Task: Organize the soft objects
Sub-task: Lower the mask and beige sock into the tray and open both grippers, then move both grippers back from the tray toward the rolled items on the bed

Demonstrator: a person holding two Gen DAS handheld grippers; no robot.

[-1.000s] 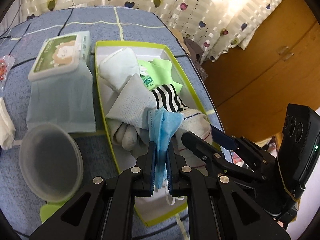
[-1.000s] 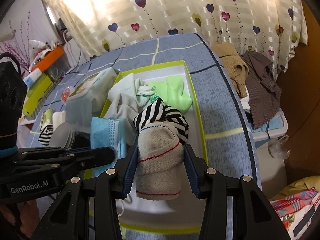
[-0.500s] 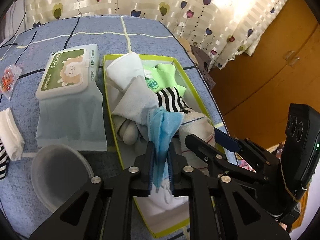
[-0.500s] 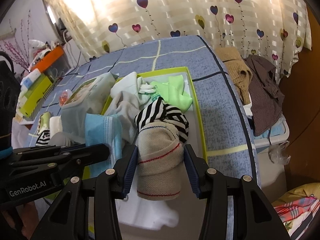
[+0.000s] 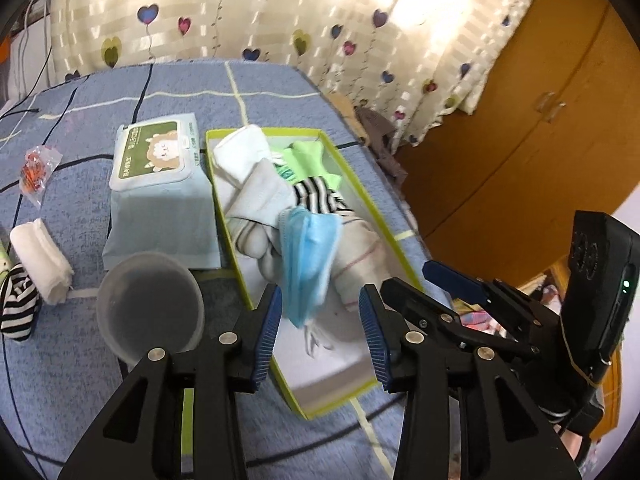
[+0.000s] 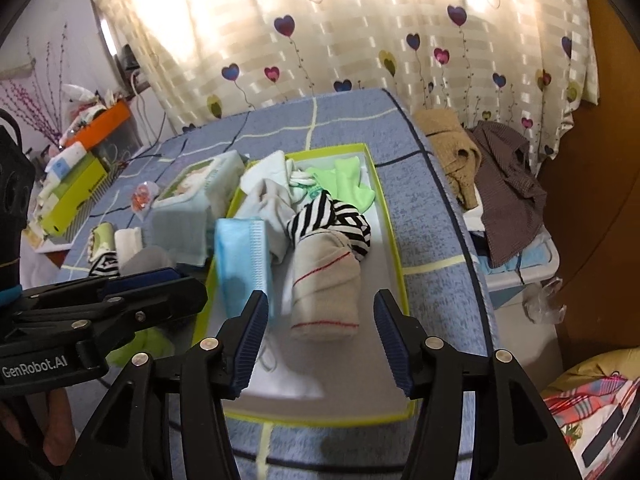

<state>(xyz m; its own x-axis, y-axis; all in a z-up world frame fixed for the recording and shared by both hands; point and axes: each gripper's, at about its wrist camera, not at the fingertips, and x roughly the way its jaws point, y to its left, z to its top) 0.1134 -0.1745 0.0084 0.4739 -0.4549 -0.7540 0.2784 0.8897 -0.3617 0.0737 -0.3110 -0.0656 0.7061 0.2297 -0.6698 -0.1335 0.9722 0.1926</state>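
Observation:
A green-rimmed box (image 5: 394, 248) (image 6: 396, 240) holds soft items: white cloths, a green sock (image 5: 312, 160), a striped sock (image 6: 336, 220). A blue face mask (image 5: 310, 256) (image 6: 240, 264) lies on the pile, clear of my left gripper (image 5: 320, 320), whose jaws are opening above the box's near end. A beige rolled sock (image 6: 324, 292) with red stripes rests in the box, free of my right gripper (image 6: 320, 340), whose jaws are opening too. Neither gripper's pads touch anything.
Left of the box sit a wet-wipes pack (image 5: 154, 152) on a pale cloth, a clear plastic cup (image 5: 150, 308), a rolled white cloth (image 5: 40, 256), a striped sock (image 5: 18, 304) and a candy wrapper (image 5: 36, 168). Clothes (image 6: 480, 160) hang past the table's right edge.
Both grippers let go: the left released the blue mask, the right released the beige sock. Both drew back and up from the box, and the items now lie in it.

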